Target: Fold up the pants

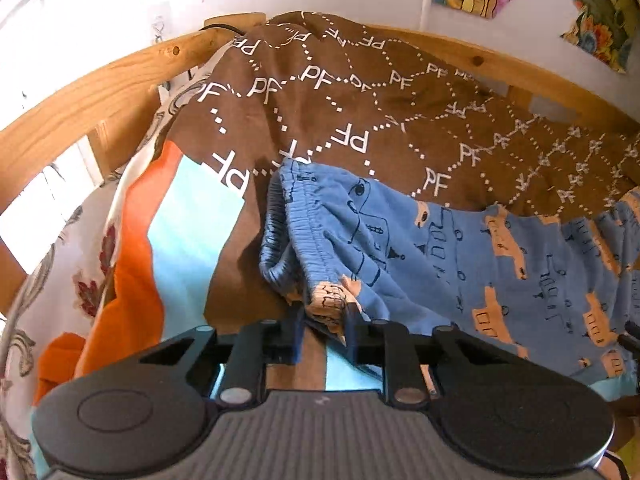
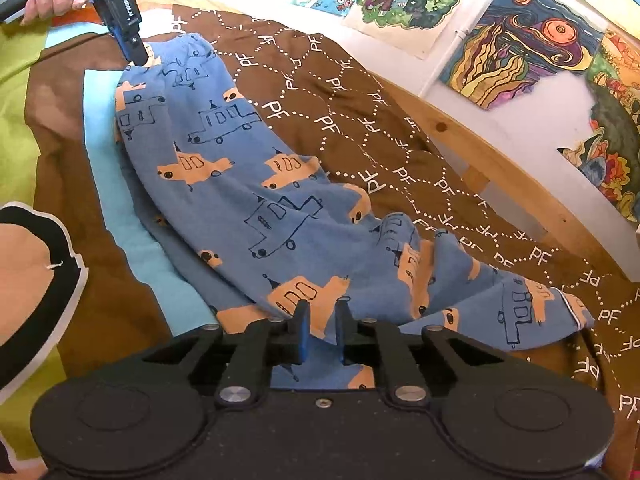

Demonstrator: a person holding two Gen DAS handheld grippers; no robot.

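Observation:
Blue pants [image 2: 248, 184] printed with orange and outlined trucks lie lengthwise on a bed. In the right wrist view the waistband is at the far left and the leg ends [image 2: 560, 308] are at the near right. My left gripper [image 2: 138, 58] pinches a bunched corner of the elastic waistband [image 1: 296, 232]. The fabric sits squeezed between its fingers in the left wrist view [image 1: 325, 318]. My right gripper [image 2: 321, 308] hovers just over the lower leg part, its fingers a small gap apart. The cloth lies under them, not pressed.
A brown blanket [image 2: 360, 112] with white "PF" lettering covers the bed, with light blue [image 2: 120, 184] and orange [image 1: 132, 264] patches beside the pants. A wooden bed rail [image 2: 500, 160] runs along the far side under wall pictures [image 2: 516, 44]. A person's hand [image 2: 44, 4] holds the left gripper.

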